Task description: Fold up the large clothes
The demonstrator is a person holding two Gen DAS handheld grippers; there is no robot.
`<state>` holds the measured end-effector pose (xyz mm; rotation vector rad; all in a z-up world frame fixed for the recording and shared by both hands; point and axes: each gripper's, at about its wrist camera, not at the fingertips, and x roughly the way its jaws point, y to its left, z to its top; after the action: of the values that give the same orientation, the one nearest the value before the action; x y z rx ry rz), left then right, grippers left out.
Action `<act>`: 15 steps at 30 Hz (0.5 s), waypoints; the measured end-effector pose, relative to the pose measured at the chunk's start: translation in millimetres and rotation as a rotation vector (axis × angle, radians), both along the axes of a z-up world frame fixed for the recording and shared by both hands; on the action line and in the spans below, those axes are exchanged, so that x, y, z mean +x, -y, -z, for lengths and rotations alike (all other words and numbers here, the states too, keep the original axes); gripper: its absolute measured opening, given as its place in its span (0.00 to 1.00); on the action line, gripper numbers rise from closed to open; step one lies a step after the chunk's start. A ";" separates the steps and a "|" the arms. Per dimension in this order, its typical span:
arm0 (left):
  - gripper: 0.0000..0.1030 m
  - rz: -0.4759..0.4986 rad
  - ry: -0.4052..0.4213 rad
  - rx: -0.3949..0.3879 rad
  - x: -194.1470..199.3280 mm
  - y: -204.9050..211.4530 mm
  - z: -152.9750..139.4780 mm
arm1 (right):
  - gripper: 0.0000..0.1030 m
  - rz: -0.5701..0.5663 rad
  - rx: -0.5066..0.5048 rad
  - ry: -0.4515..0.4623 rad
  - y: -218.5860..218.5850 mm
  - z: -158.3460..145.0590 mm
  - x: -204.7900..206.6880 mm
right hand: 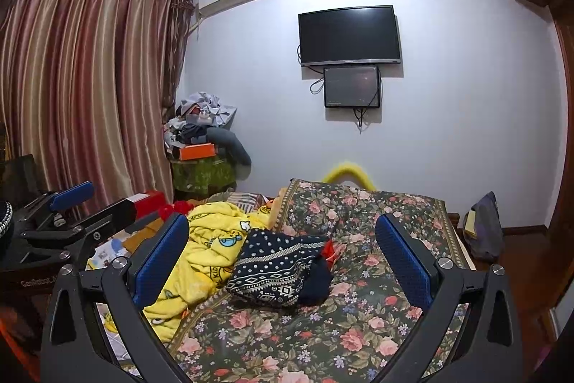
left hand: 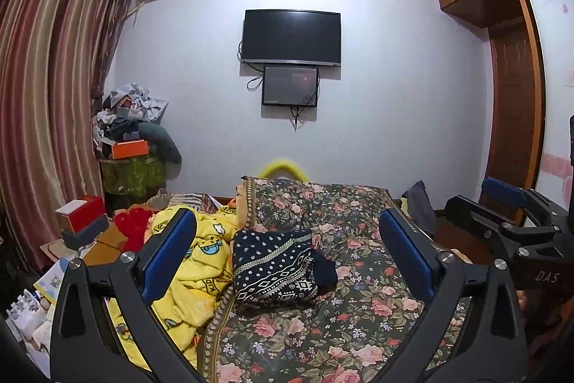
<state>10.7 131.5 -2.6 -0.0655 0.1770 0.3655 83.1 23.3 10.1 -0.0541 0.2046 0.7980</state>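
Both grippers, left (left hand: 287,250) and right (right hand: 281,248), hang wide open and empty above the bed (left hand: 358,311); a folded navy sweater (left hand: 276,266) lies ahead between their fingers.

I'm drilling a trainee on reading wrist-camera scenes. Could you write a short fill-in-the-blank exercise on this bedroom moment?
1. The folded navy patterned knit garment lies on the ____ bedspread.
2. The left gripper and the right gripper both have their jaws ____.
3. The crumpled fleece blanket beside the garment is ____ in colour.
4. The black television hangs on the ____.

Missing words: floral; open; yellow; wall
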 end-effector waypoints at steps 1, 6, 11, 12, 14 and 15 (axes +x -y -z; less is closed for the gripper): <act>1.00 0.002 0.000 -0.003 0.2 0.1 0.7 | 1.00 0.000 0.000 0.000 0.6 0.3 -0.8; 1.00 0.013 -0.009 -0.009 2.4 2.2 2.5 | 1.00 0.002 0.003 -0.002 2.2 0.0 -1.1; 0.99 0.022 -0.015 -0.010 4.0 4.1 2.9 | 1.00 0.005 0.008 0.000 4.4 -2.4 -0.9; 1.00 0.024 -0.018 -0.011 4.7 4.3 3.2 | 1.00 0.006 0.008 0.000 4.6 -2.5 -0.7; 0.99 0.020 -0.018 -0.010 4.8 3.7 3.3 | 1.00 0.009 0.008 -0.002 4.6 -3.0 0.1; 0.99 0.021 -0.020 -0.009 5.0 3.8 3.3 | 1.00 0.009 0.009 -0.002 4.2 -2.5 0.2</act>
<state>15.7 127.7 -5.9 -0.0693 0.1988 0.3445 83.3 19.0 12.5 -0.0439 0.2035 0.7897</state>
